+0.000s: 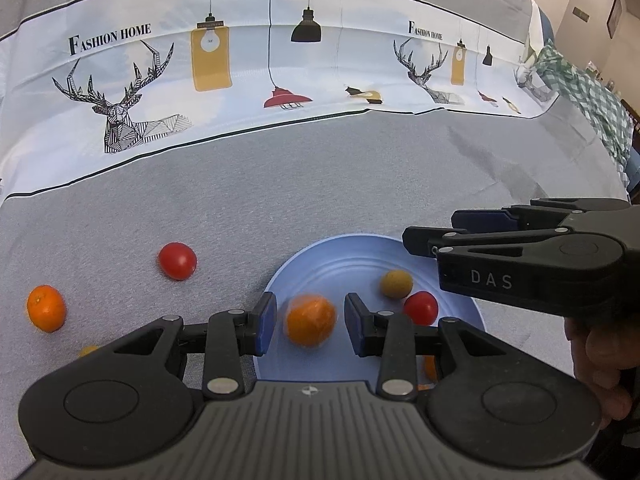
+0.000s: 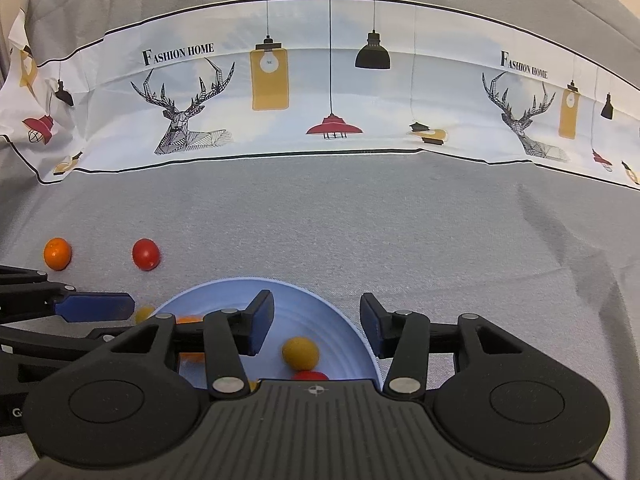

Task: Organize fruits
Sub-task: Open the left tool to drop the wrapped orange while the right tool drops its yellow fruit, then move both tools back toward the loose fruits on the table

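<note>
Left wrist view: left claw point(image 1: 310, 322) spread wide around a blurry orange point(image 1: 310, 325) over the blue plate point(image 1: 340, 254), probably dropping it; right claw point(image 2: 316, 330) wide, empty.

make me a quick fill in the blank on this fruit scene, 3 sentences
1. The blurred orange fruit between the open fingers of the left gripper is over the ____ plate.
2. The number of red fruits still lying on the grey cloth outside the plate is ____.
3. The right gripper holds ____.

Missing words: blue; one; nothing
</note>
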### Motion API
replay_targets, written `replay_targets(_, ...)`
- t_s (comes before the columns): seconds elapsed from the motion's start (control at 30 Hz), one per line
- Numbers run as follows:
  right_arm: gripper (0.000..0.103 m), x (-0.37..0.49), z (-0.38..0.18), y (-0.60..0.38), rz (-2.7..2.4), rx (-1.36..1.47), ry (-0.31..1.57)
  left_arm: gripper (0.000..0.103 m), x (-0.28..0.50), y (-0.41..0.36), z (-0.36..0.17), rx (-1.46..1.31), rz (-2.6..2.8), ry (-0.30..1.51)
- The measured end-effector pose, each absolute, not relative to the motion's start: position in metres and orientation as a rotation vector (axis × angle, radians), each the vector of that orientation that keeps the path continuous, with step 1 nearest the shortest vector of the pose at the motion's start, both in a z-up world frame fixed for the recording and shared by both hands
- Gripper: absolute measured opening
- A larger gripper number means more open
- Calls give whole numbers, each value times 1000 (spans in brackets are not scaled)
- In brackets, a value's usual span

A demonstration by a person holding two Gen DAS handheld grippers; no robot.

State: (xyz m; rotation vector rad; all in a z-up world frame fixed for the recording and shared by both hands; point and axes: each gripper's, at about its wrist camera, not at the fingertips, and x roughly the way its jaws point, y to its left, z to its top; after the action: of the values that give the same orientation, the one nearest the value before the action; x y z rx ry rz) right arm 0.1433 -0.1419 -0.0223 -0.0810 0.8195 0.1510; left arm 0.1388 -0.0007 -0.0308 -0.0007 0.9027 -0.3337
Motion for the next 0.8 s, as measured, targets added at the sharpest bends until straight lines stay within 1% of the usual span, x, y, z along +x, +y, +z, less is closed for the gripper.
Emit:
replay_targets(0.53, 50, 144, -23, -144, 151, -81, 822, 41, 143, 7, -32, -21, -298, 916)
replay_targets(0.6, 50, 144, -23, -144, 151, -80, 821, 36, 148, 18, -32, -44, -239, 923)
replay_targets(0.67, 50, 144, -23, -144, 150, -81, 822, 21, 156, 39, -36, -106, -148, 954)
replay_targets(0.73, 50, 144, -23, -145, 149, -79, 822, 18, 164, 64, -41, -190, -60, 1005)
replay_targets(0.8, 50, 144, -22, -146, 150, -78, 820, 18, 169, 88, -49, -300, 0, 1054)
